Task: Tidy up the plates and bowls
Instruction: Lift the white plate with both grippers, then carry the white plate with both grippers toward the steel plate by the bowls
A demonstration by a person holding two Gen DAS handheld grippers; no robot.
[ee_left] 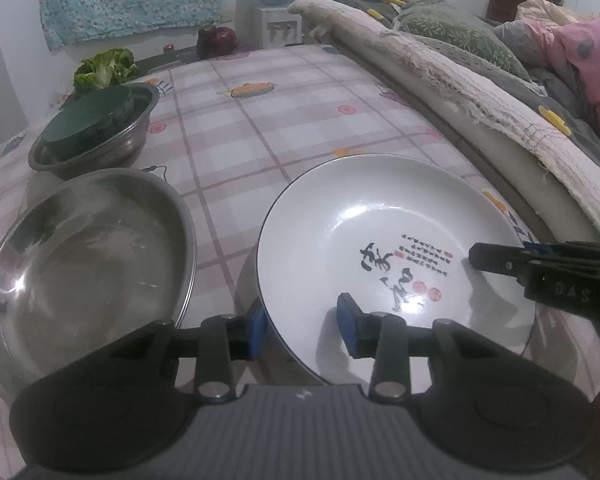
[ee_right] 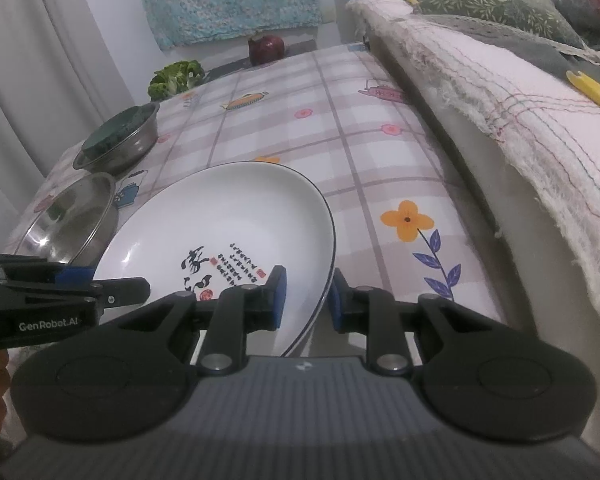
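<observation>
The left gripper [ee_left: 302,326] straddles the white plate's [ee_left: 380,208] near rim (pads not clearly pressing), a steel bowl [ee_left: 80,264] just left.

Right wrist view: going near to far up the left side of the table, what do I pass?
White plate → empty steel bowl → steel bowl holding a green disc → leafy greens → dark red pot at the far end.
</observation>
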